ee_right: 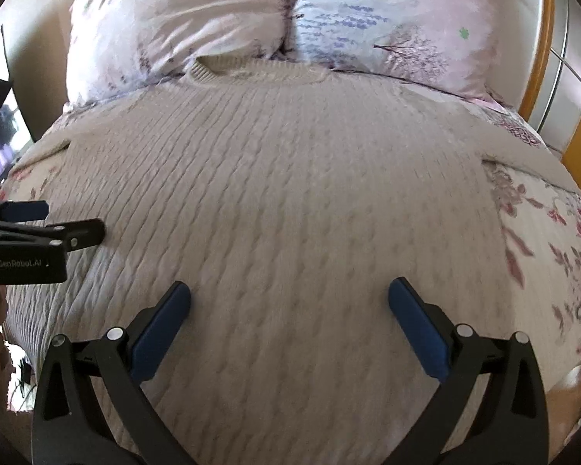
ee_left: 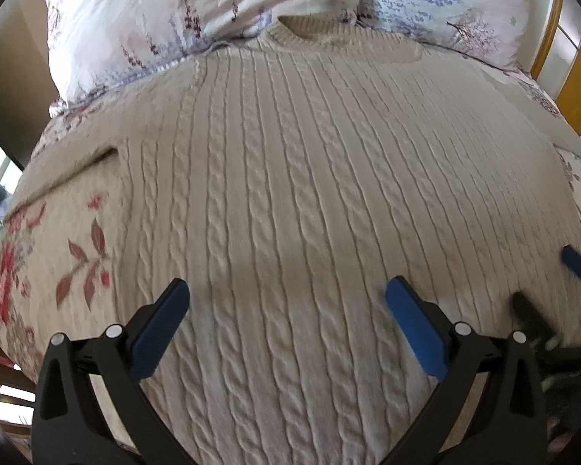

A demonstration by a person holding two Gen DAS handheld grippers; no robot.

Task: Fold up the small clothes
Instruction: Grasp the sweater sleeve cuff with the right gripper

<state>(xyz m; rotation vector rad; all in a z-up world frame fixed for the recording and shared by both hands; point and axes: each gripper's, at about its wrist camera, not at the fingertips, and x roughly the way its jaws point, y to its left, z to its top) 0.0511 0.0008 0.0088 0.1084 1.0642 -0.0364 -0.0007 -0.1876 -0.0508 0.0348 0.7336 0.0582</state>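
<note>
Sweater [ee_left: 290, 193], cream cable-knit, lies spread flat on the bed [ee_left: 58, 240], front up, collar at 12 o'clock against the two floral pillows [ee_left: 197, 11], one sleeve reaching toward 9 o'clock in the left view. No fold is visible yet.

Risk, as judged: the knit is thick and loose, so a pinch of the top layer alone would leave the back panel behind and give a skewed fold. Uneven lifting by the two sides would twist the hem.

Left gripper [ee_left: 286, 302] hovers over the lower body panel, jaws spread wide, holding nothing; the cloth extends from it toward 12 o'clock. Right gripper [ee_right: 288, 302] is likewise released and empty above the lower panel, with the left gripper at its 9 o'clock.
</note>
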